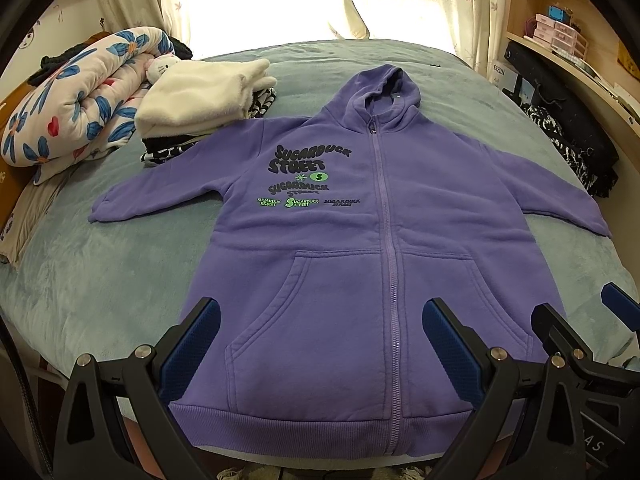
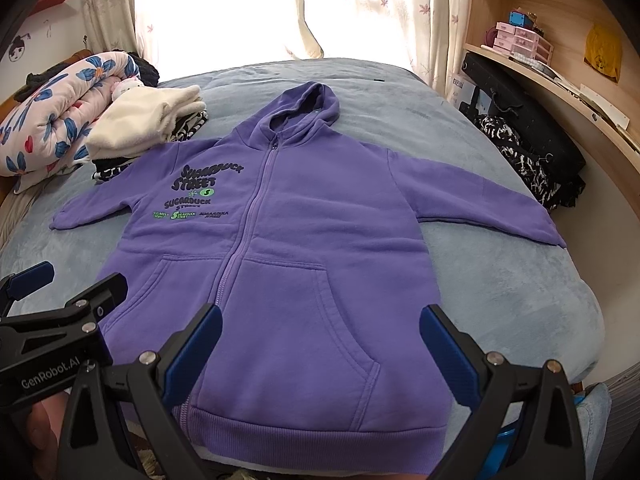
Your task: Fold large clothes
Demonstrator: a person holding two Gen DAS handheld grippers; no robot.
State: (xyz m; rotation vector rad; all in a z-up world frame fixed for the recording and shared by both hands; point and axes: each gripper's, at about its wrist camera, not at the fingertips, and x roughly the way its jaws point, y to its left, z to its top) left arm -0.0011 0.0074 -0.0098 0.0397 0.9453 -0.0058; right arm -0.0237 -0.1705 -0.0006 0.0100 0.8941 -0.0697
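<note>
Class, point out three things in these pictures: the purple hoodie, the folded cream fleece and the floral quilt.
purple hoodie (image 1: 440, 208), left wrist view, on its chest right of the zip.
folded cream fleece (image 1: 192, 100), left wrist view, on its top layer.
floral quilt (image 2: 52, 120), right wrist view, on its rolled side.

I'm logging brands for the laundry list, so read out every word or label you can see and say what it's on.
"SUGARDUCK STREET": large dark print on the purple hoodie chest.
"S": green badge below it.
"SUGARDUCK STREET": repeated smaller beneath, dark and green.
"GenRobot.AI": on the left gripper body, in the right wrist view.
White box by the shelves: print too small to read.
The right gripper shows no text.
</note>
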